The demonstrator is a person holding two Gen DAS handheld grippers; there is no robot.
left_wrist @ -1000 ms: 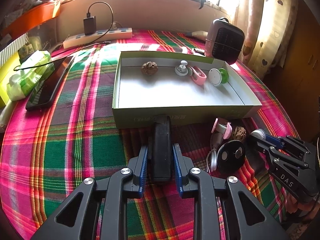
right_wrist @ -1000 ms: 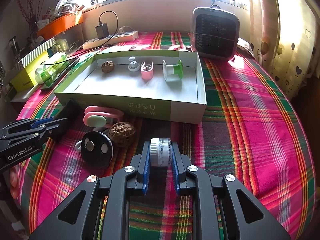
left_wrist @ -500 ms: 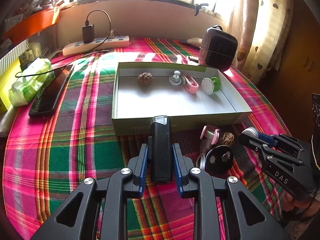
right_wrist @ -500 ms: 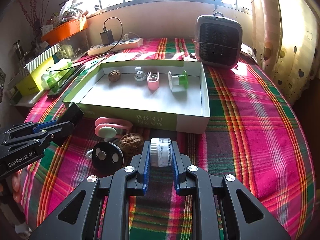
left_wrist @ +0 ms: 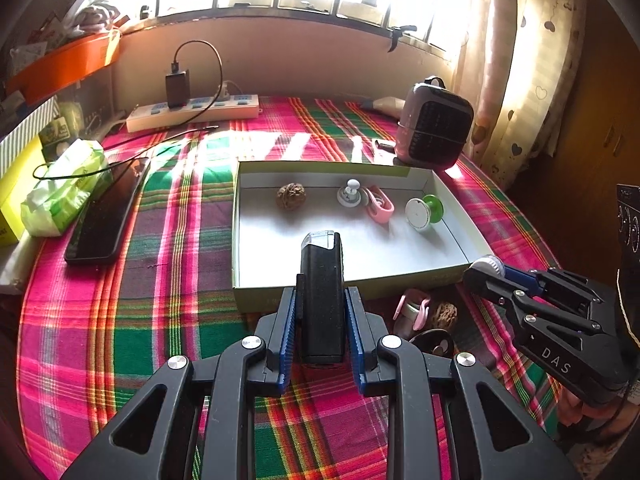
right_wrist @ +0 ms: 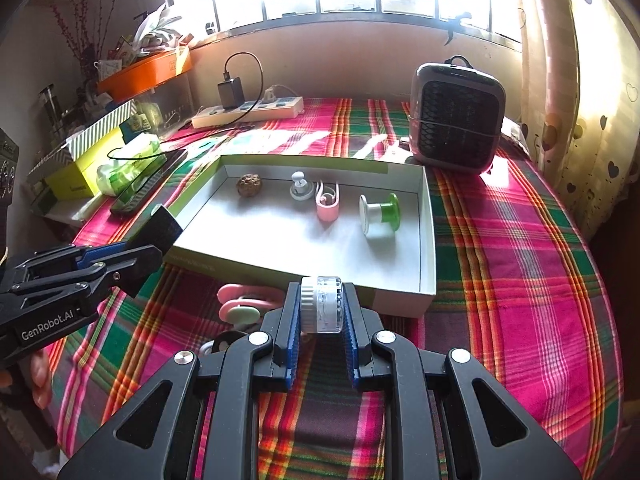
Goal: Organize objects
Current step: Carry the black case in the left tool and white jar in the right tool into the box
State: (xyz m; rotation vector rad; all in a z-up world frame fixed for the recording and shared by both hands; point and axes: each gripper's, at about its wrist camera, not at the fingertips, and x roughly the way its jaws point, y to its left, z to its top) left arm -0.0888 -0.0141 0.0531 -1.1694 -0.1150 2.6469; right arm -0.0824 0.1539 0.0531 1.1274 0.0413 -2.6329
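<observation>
While both tools hover before green tray [left_wrist: 348, 286] | left tool [left_wrist: 320, 320] pinches black case [left_wrist: 322, 300] | right tool [right_wrist: 320, 316] pinches clear-capped jar [right_wrist: 322, 304] | step: carry-in; next: lower, release beside walnut [left_wrist: 291, 196]

both grippers [left_wrist: 320, 344] [right_wrist: 318, 344] were black plastic with triangular cutouts, silver screws, blue ribbed finger pads [left_wrist: 287, 336]. white markings read "das" and "genrobot.ai". bare fingertips [right_wrist: 40, 376] showed beneath.

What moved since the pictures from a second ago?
Both grippers rose, carrying their things up toward the box. The left gripper stays shut on the black lighter, the right gripper on the small clear jar. Things in the box stayed put.
</observation>
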